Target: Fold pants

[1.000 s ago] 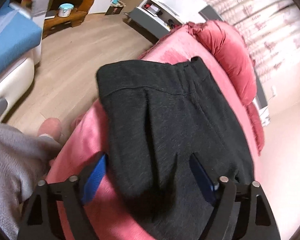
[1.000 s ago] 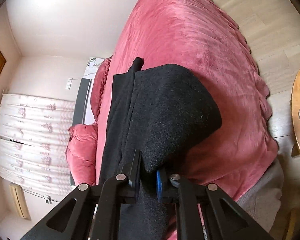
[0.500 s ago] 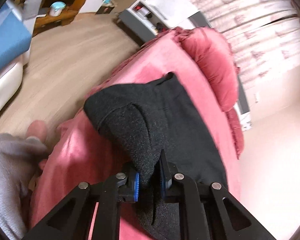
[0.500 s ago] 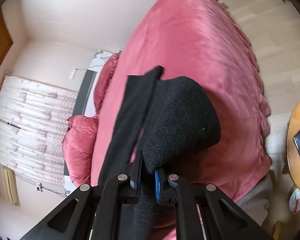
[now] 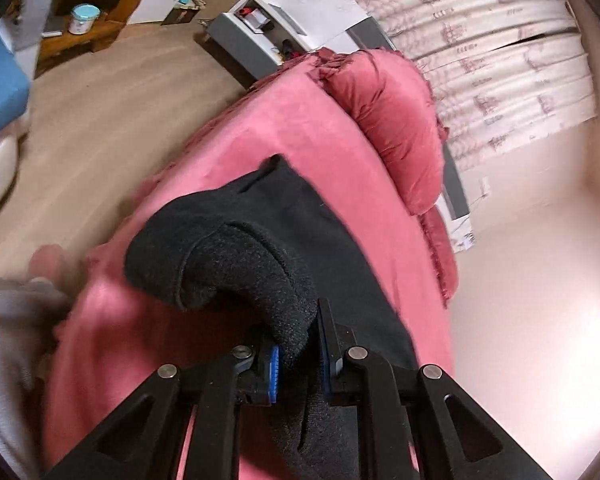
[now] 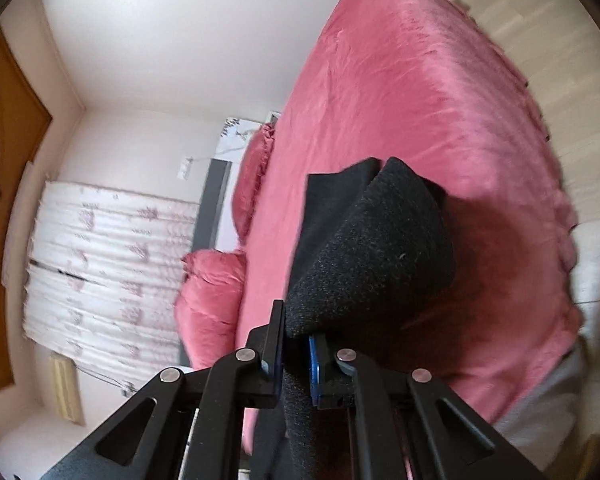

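Observation:
Dark charcoal pants [image 5: 260,248] lie across a red bed cover [image 5: 308,128]. My left gripper [image 5: 298,350] is shut on a bunched edge of the pants, which rises off the bed and curls over toward the left. In the right wrist view the same pants [image 6: 384,240] hang lifted above the red bed cover [image 6: 400,80], and my right gripper [image 6: 296,344] is shut on another fold of their edge. The far end of the pants still rests on the bed. The lower part of the cloth is hidden behind both grippers.
Red pillows [image 5: 396,120] lie at the head of the bed, before a white patterned curtain [image 5: 500,60]. A grey-and-white cabinet [image 5: 268,32] stands beside the bed on the wooden floor [image 5: 100,112]. A grey sleeve [image 5: 8,340] shows at the lower left.
The left gripper, open around the flat pants a second ago, has shut on their edge. Both grippers have risen, lifting the near end of the pants off the bed.

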Action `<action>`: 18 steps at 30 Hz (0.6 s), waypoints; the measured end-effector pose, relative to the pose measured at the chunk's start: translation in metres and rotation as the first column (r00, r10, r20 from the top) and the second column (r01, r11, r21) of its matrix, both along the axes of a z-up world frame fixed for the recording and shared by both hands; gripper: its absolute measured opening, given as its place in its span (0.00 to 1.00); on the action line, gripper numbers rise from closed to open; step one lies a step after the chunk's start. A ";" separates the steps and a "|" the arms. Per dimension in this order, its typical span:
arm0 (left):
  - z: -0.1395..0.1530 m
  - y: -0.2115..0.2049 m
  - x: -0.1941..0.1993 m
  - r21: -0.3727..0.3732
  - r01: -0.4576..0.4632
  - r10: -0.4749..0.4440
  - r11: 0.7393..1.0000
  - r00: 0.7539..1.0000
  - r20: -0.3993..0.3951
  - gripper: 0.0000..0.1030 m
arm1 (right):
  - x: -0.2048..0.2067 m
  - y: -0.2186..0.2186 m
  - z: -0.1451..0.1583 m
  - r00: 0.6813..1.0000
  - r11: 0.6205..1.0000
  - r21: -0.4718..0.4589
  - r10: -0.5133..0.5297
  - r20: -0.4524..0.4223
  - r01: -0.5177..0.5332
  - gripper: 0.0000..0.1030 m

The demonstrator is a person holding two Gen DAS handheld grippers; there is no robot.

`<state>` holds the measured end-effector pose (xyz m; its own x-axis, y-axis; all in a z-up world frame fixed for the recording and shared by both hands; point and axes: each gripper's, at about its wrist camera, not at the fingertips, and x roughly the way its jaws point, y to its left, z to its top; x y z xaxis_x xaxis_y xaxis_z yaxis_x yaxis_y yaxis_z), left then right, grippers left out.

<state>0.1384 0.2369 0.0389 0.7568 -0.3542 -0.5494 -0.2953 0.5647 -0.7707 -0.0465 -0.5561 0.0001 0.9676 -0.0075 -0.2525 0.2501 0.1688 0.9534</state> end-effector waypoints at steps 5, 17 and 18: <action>0.034 -0.011 0.051 -0.018 0.033 -0.032 0.999 0.998 0.055 0.15 | 0.050 -0.015 0.030 1.000 0.999 -0.034 0.014 0.028 -0.013 0.09; 0.037 -0.039 0.198 -0.016 0.016 -0.016 1.000 0.999 -0.033 0.15 | 0.206 -0.060 0.018 0.994 1.000 -0.009 0.003 -0.113 -0.004 0.09; 0.036 -0.038 0.209 -0.020 0.005 -0.005 1.000 1.000 -0.030 0.14 | 0.220 -0.063 0.015 0.992 1.000 -0.015 0.003 -0.129 -0.005 0.09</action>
<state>0.3471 0.1988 0.0753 0.7381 -0.3694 -0.5646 -0.3156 0.5505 -0.7729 0.1732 -0.6190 0.0155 0.9269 -0.0080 -0.3752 0.3702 0.1841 0.9105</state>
